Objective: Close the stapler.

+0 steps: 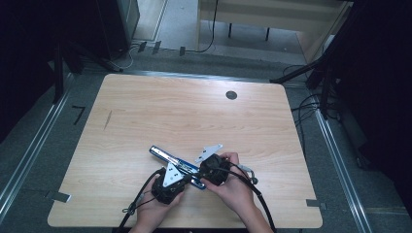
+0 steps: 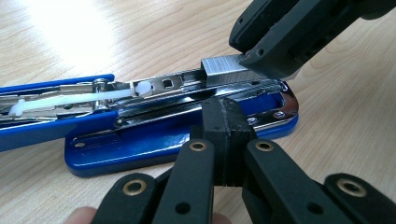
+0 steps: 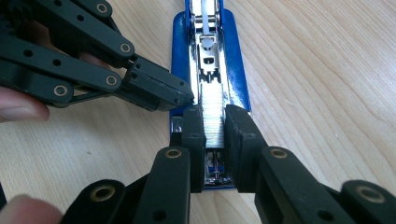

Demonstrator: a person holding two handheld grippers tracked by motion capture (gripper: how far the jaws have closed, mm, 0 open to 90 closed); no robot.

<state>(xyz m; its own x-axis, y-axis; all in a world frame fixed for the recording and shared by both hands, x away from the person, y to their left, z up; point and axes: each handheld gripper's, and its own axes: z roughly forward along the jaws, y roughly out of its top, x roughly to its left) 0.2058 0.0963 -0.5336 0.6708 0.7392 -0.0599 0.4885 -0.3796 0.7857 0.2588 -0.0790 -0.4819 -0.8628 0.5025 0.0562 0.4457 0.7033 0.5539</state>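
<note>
Two tools here: right tool [image 3: 215, 128] clamps the staple strip [image 3: 213, 116], so seat it flat in the blue stapler's [image 2: 154, 140] open channel while the left tool [image 2: 228, 142], closed together, braces the base.

A light wooden table [image 1: 145, 111] in a dim room with grey flooring

The grey floor [image 1: 29, 160] surrounds the table; metal rails [image 1: 29, 155] run down the left and right of the frame, a pale wooden bench [image 1: 272, 17] stands at the upper right, and black cables [image 1: 311, 109] trail beside dark stands.
</note>
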